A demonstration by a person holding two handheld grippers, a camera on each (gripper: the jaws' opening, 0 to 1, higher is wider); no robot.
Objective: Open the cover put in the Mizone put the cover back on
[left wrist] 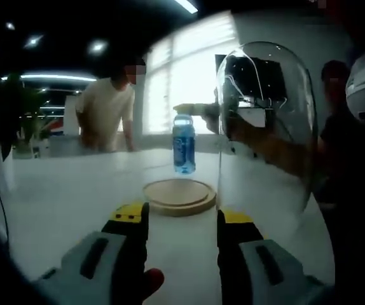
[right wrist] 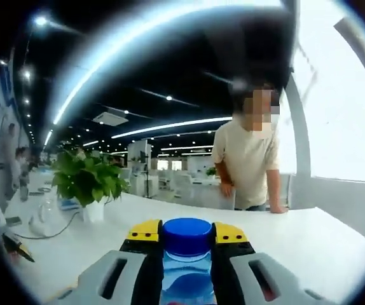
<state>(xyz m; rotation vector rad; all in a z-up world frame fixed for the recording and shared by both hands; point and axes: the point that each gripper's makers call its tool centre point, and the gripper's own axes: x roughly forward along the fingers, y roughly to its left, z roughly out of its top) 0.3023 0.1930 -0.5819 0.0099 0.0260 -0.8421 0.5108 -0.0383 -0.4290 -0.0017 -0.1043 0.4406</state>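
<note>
White table [left wrist: 61,197] beneath: right claw [right wrist: 187,238] grips upright Mizone bottle [right wrist: 186,236]; left claw [left wrist: 181,219] gapes empty.

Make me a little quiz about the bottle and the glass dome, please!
1. True or false: the Mizone bottle is standing on the round wooden base.
2. What is the right tool shut on? A) a cup B) the blue-capped bottle C) a plant
3. Fill in: in the left tool view, the clear glass dome sits to the ____ of the wooden base.

Key
1. False: it hangs in the air above the base, held by the other tool.
2. B
3. right
</note>
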